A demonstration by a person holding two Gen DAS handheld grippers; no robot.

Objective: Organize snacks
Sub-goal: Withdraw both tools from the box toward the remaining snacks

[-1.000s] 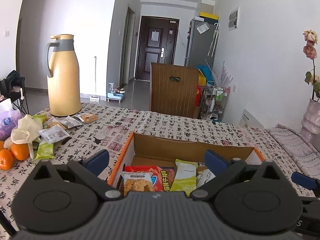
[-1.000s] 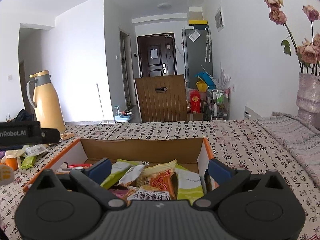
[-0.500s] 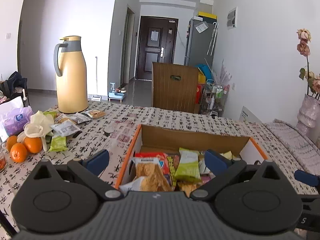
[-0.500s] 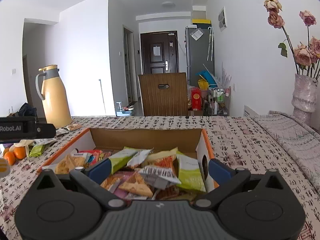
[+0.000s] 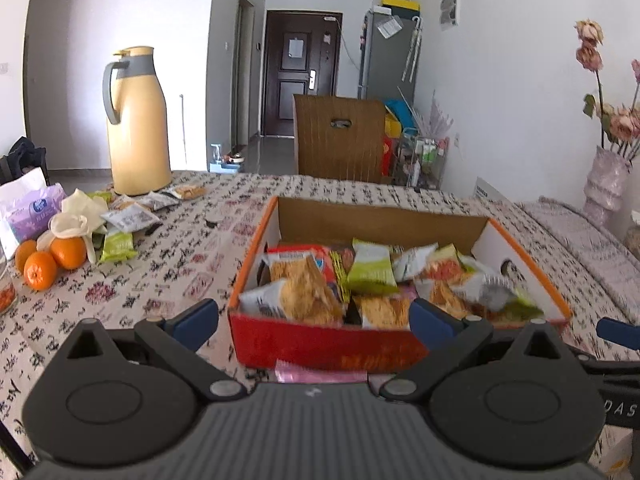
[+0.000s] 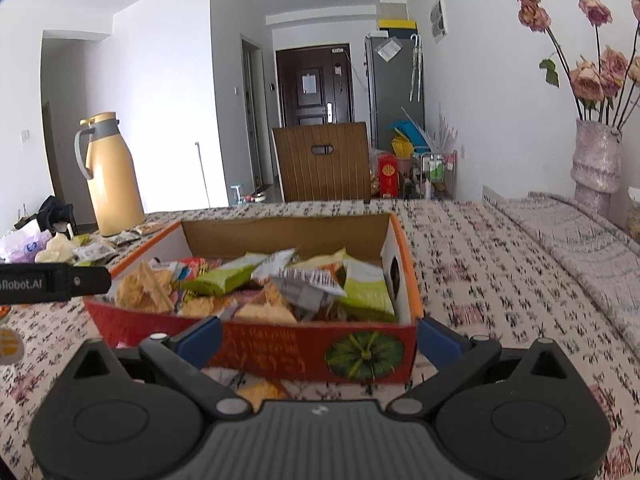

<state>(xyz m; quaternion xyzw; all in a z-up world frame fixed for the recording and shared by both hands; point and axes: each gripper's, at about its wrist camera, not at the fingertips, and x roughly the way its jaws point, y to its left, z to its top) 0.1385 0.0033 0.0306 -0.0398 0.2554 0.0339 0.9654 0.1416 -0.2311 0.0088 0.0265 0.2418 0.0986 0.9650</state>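
Observation:
A red and orange cardboard box (image 5: 320, 344) full of snack packets (image 5: 304, 292) sits on the patterned tablecloth. It shows in the right wrist view too (image 6: 280, 352), with packets (image 6: 304, 284) piled in it. My left gripper (image 5: 314, 322) is open and empty, just before the box's near wall. My right gripper (image 6: 320, 338) is open and empty, its fingers at the near wall. A pink packet (image 5: 320, 374) lies on the table under the box's front. Loose packets (image 5: 128, 220) lie at the far left by the flask.
A yellow thermos flask (image 5: 136, 124) stands at the back left. Oranges (image 5: 48, 260) and a purple tissue pack (image 5: 28, 216) lie at the left edge. A vase of dried roses (image 6: 592, 160) stands at the right. A wooden chair (image 6: 324, 164) is behind the table.
Both grippers have pulled back and risen from over the box. The box's red front wall has come into view. Both stay open and empty.

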